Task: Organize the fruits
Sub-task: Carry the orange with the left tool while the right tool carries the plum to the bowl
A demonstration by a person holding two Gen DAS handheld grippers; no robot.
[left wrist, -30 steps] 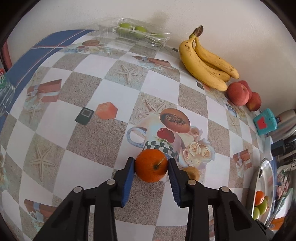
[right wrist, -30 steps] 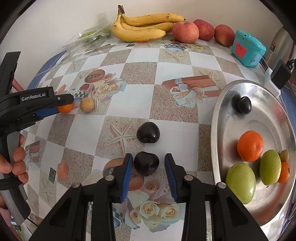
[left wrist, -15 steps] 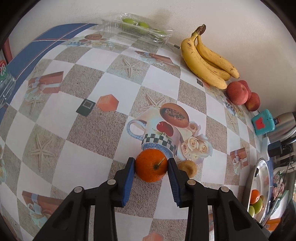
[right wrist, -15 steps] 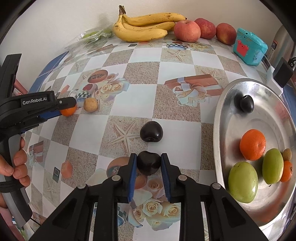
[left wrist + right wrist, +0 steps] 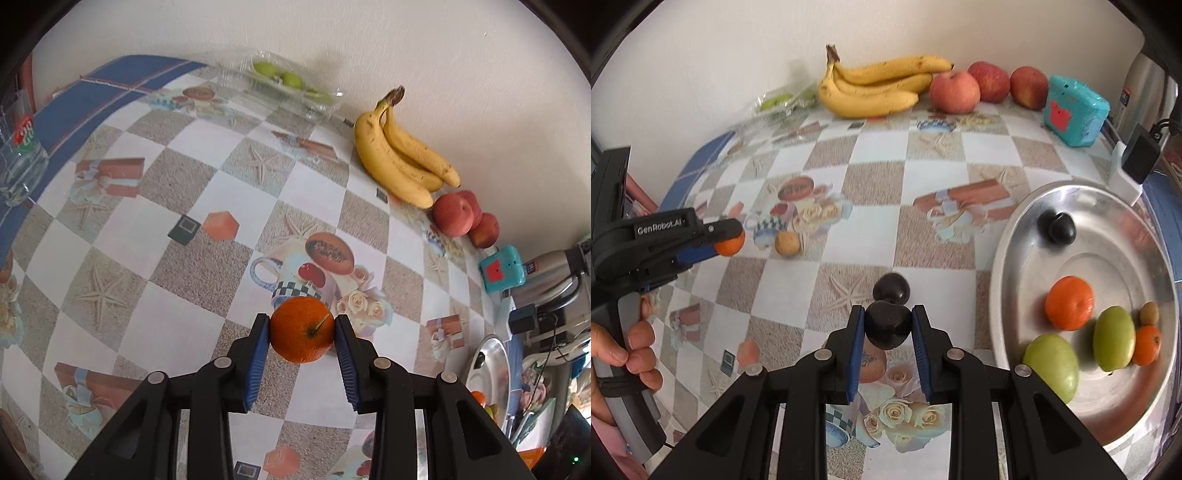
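Observation:
My left gripper (image 5: 302,332) is shut on a small orange (image 5: 302,329), lifted a little off the patterned tablecloth; from the right wrist view the same orange (image 5: 731,243) shows in the left gripper (image 5: 729,236) at the left. My right gripper (image 5: 887,325) is shut on a dark plum (image 5: 887,328), raised just above the cloth. A second dark plum (image 5: 892,289) lies on the table right behind it. A small brown fruit (image 5: 788,243) lies near the left gripper. The silver tray (image 5: 1027,236) at the right holds a plum, oranges and green fruits.
Bananas (image 5: 875,88), apples (image 5: 955,92) and a clear box of green fruit (image 5: 284,79) line the back wall. A teal box (image 5: 1075,110) and a metal flask (image 5: 550,273) stand at the far right. A glass (image 5: 18,155) stands at the left edge. A hand (image 5: 628,354) holds the left gripper.
My right gripper closed onto the dark plum, then rose with it. My left gripper lifted the orange off the cloth, so the table looks farther away in both views.

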